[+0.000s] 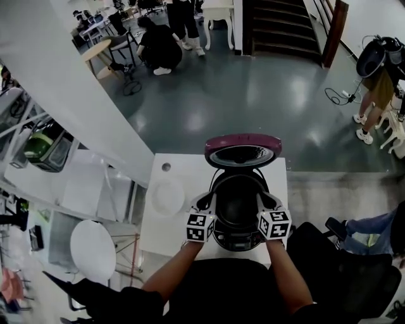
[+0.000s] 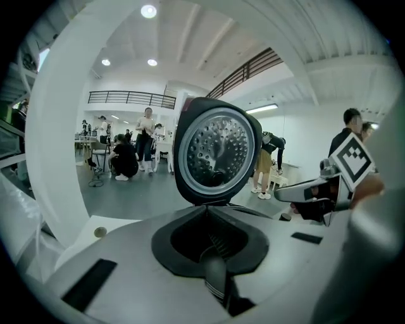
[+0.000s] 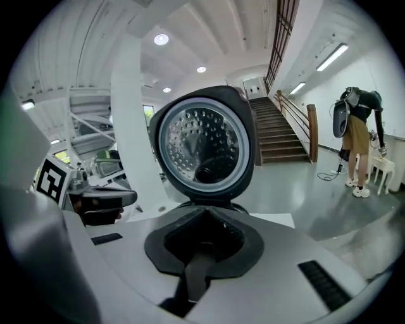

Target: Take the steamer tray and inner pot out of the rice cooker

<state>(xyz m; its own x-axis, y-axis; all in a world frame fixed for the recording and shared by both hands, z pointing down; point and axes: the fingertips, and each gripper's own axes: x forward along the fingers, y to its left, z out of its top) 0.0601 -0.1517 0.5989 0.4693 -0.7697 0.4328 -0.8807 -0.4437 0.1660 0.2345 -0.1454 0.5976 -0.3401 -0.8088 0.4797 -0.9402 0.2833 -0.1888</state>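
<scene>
Head view is showing the left hand-held gripper (image 1: 205,202) and right hand-held gripper (image 1: 264,201) clenched, empty, at either side of the round black rice cooker (image 1: 238,239); they are needing to open before grabbing inside.

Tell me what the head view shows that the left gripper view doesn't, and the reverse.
Only the head view: the rice cooker seen from above with its well dark, and a white round tray lying on the table to its left. Only the left gripper view: the perforated metal plate inside the lid, the left gripper with jaws together and nothing between them, and a ceiling light. Both: the raised lid, the right gripper, the small round fitting in the table, and a crouching person.
</scene>
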